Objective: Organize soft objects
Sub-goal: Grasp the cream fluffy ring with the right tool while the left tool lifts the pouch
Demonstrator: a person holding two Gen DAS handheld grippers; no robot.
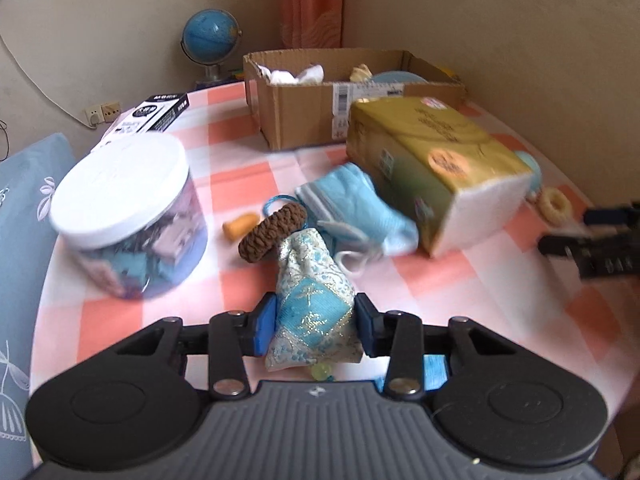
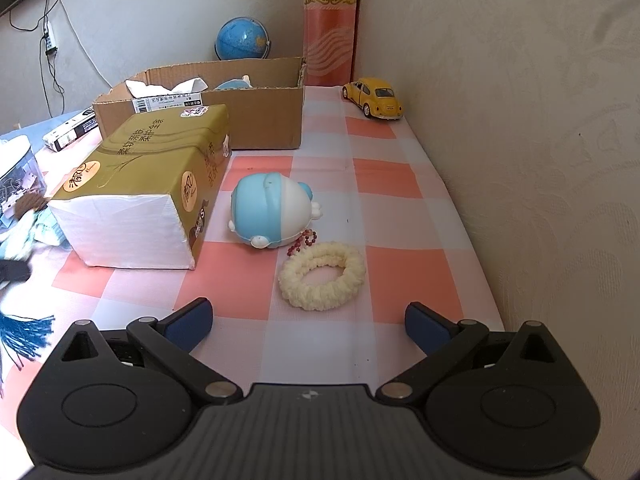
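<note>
Checked tablecloth [image 1: 248,152], tissue pack [image 1: 432,168], lidded jar [image 1: 124,208], cardboard box [image 1: 320,116] around brocade pouch [image 1: 316,304]

Blue brocade pouch [image 1: 316,316] pinched upright, cream scrunchie [image 2: 322,275] lying flat

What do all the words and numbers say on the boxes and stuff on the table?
Gold tissue pack, top: "柔软亲肤 柔护全家".
Same pack, round orange badges: "清风", partly blurred.
Brown cardboard box, white barcode sticker: too small to read.
Black-and-white carton: white print, too blurred to read.
Clear plastic jar with white lid: label blurred, unreadable.
Yellow toy car: no readable text.
</note>
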